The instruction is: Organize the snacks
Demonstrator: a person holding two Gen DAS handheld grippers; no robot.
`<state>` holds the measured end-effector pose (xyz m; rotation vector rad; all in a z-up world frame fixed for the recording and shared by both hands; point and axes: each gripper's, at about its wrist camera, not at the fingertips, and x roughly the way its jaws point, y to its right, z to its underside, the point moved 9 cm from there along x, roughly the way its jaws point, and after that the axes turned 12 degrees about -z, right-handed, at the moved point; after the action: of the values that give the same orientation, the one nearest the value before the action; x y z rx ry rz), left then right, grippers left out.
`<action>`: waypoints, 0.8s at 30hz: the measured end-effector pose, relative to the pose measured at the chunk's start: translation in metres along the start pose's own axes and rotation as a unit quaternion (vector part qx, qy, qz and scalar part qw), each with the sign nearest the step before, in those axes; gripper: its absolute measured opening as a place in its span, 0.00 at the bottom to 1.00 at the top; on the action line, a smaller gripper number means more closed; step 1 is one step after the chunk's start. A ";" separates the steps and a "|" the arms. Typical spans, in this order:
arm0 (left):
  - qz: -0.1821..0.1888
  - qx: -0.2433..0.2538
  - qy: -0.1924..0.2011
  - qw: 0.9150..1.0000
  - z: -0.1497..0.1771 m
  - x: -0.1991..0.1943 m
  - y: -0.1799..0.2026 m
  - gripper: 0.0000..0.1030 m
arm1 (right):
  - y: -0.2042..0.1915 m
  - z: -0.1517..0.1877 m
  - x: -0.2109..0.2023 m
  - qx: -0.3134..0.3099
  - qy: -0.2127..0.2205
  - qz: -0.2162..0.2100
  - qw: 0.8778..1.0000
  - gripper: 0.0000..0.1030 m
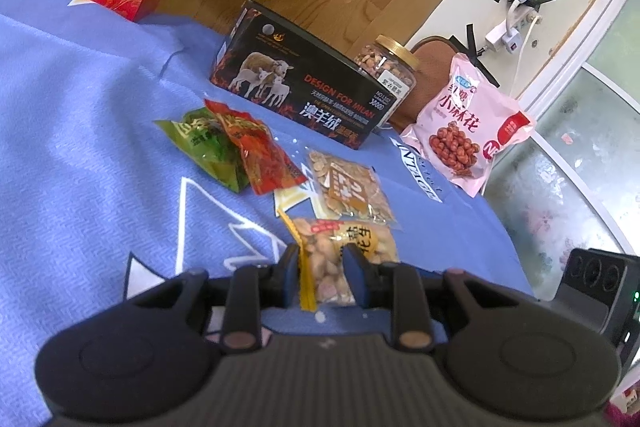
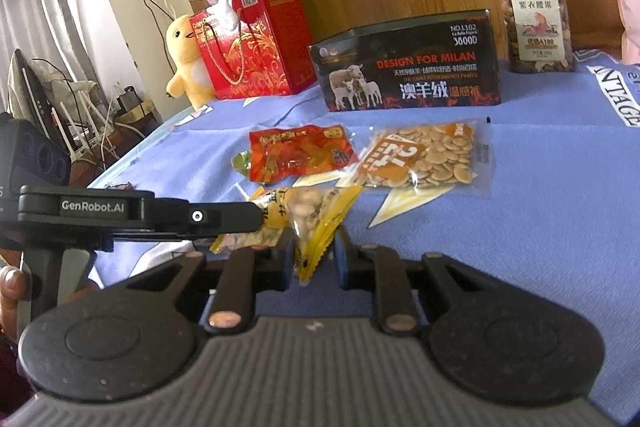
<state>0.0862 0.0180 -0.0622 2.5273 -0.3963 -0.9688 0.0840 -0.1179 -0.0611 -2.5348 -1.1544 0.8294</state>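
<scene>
A small crinkly peanut packet (image 1: pixel 340 259), clear plastic with a yellow serrated seal and yellow label, is pinched from both sides: the left gripper (image 1: pixel 325 267) presses its blue pads on one end, and the right gripper (image 2: pixel 312 251) clamps the opposite sealed end, so the packet hangs between them just above the blue woven bedsheet (image 1: pixel 80 147). In the right wrist view the left gripper (image 2: pixel 262 217) reaches in from the left as a flat black bar onto the packet (image 2: pixel 308 215). Just beyond lies a flat clear pouch of pale oval seeds (image 2: pixel 424 159) with an orange label, and beside it a glossy red snack packet (image 2: pixel 300 153) overlapping a green snack packet (image 1: pixel 208 147). Further back a rectangular dark box (image 2: pixel 408 67) printed with sheep stands on its long edge, with a cylindrical clear nut jar (image 2: pixel 534 15), gold-lidded, near its right end and a puffy pink bag (image 1: pixel 468 123) beside that. A red gift bag (image 2: pixel 256 43) with gold ornament stands at the far left, next to a yellow plush toy (image 2: pixel 186 59).
</scene>
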 end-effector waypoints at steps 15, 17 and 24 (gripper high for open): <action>0.002 -0.006 -0.005 1.000 -0.001 0.003 -0.002 0.22 | 0.001 0.001 0.001 0.004 -0.004 -0.002 1.000 0.22; 0.002 -0.006 -0.005 1.000 -0.001 0.003 -0.002 0.22 | 0.001 0.001 0.001 0.004 -0.004 -0.002 1.000 0.22; 0.005 -0.004 -0.002 1.000 -0.001 0.002 -0.002 0.22 | 0.001 0.001 0.001 0.003 -0.001 -0.002 1.000 0.22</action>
<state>0.0886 0.0193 -0.0634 2.5135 -0.4038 -0.9713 0.0846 -0.1182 -0.0624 -2.5272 -1.1554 0.8332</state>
